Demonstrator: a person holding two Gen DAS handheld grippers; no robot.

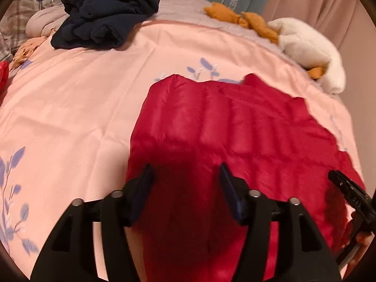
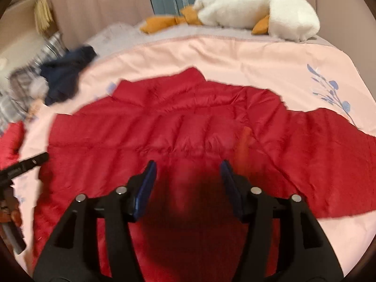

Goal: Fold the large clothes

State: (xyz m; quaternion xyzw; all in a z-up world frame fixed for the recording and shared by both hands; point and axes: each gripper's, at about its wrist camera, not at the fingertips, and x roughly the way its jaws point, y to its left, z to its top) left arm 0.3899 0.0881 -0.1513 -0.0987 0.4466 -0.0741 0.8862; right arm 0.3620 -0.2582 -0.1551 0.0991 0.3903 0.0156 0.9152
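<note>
A red quilted puffer jacket (image 1: 235, 129) lies spread flat on the pink bedspread (image 1: 82, 105). In the right wrist view the jacket (image 2: 152, 129) has its collar (image 2: 192, 76) towards the far side and one sleeve (image 2: 329, 164) stretched out to the right. My left gripper (image 1: 185, 166) hovers over the jacket's near left part, open, with nothing pinched between its blue pads. Over the jacket's middle, my right gripper (image 2: 188, 163) is also open, with only fabric lying below it. Each gripper shows at the edge of the other's view: the right gripper (image 1: 347, 188) and the left gripper (image 2: 23, 164).
A heap of dark navy clothing (image 1: 105, 16) sits at the bed's far left, beside a plaid pillow (image 1: 28, 7). A white plush goose (image 2: 256, 9) with orange feet lies along the far edge. Curtains hang behind. Another red item (image 1: 3, 75) shows at the left edge.
</note>
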